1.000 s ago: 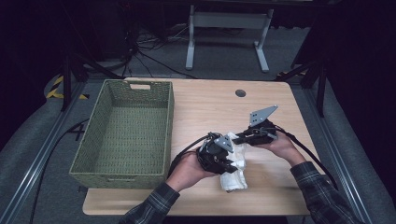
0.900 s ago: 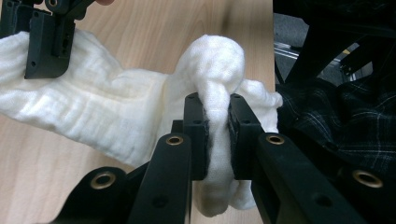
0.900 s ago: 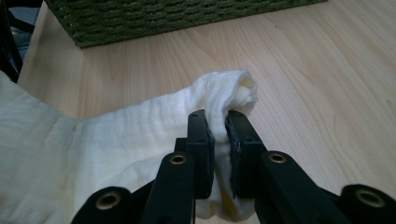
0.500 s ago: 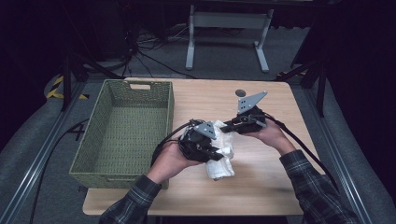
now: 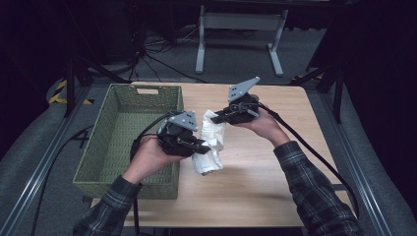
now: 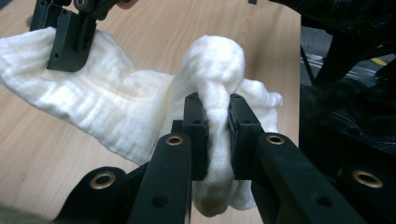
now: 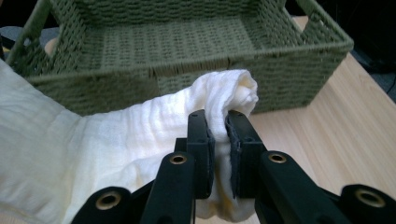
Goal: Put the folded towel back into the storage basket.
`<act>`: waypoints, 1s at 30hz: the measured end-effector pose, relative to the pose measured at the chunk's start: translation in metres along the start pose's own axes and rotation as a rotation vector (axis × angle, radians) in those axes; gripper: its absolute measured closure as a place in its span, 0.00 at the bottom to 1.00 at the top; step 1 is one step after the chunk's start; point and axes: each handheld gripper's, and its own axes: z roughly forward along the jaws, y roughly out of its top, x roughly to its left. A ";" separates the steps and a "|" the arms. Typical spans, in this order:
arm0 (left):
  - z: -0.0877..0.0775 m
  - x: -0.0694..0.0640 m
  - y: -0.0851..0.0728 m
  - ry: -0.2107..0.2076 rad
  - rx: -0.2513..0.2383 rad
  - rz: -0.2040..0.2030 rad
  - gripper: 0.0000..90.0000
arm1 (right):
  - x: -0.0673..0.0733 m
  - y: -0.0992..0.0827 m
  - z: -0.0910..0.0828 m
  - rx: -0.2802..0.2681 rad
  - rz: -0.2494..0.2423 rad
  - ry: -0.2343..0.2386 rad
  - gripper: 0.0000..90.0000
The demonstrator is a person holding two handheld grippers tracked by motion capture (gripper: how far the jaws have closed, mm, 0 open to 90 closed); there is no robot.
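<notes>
A white cloth (image 5: 210, 142) hangs bunched above the wooden table (image 5: 255, 187), held between both grippers. My left gripper (image 5: 199, 145) is shut on one bunched end of the cloth (image 6: 217, 107), its jaws pinching a thick fold. My right gripper (image 5: 216, 118) is shut on the other end of the cloth (image 7: 224, 100), which bulges out past its jaws. In the left gripper view the right gripper (image 6: 70, 42) clamps the cloth at the top left. The green woven basket (image 5: 129, 137) stands just left of the cloth, and its near wall (image 7: 196, 70) rises right behind the right gripper's jaws.
The basket takes up the table's left part and holds nothing that I can see. Bare wood lies to the right and front of the cloth. Cables trail from both grippers over the table edges. A grey metal stand (image 5: 238, 29) is on the floor beyond the table.
Both hands have lifted the cloth off the table and carried it up and to the left, toward the basket. Both grips on the cloth are unchanged.
</notes>
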 end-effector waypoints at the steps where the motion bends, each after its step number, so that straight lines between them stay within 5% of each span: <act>1: -0.004 0.001 -0.002 0.005 -0.001 0.000 0.90 | -0.001 0.006 0.003 -0.007 -0.005 0.000 0.90; 17: -0.057 0.013 -0.053 0.101 -0.019 -0.076 0.90 | -0.005 0.057 0.057 -0.029 -0.034 0.031 0.90; 30: -0.075 0.012 -0.091 0.145 0.009 -0.149 0.89 | 0.011 0.092 0.119 0.030 -0.095 0.087 0.90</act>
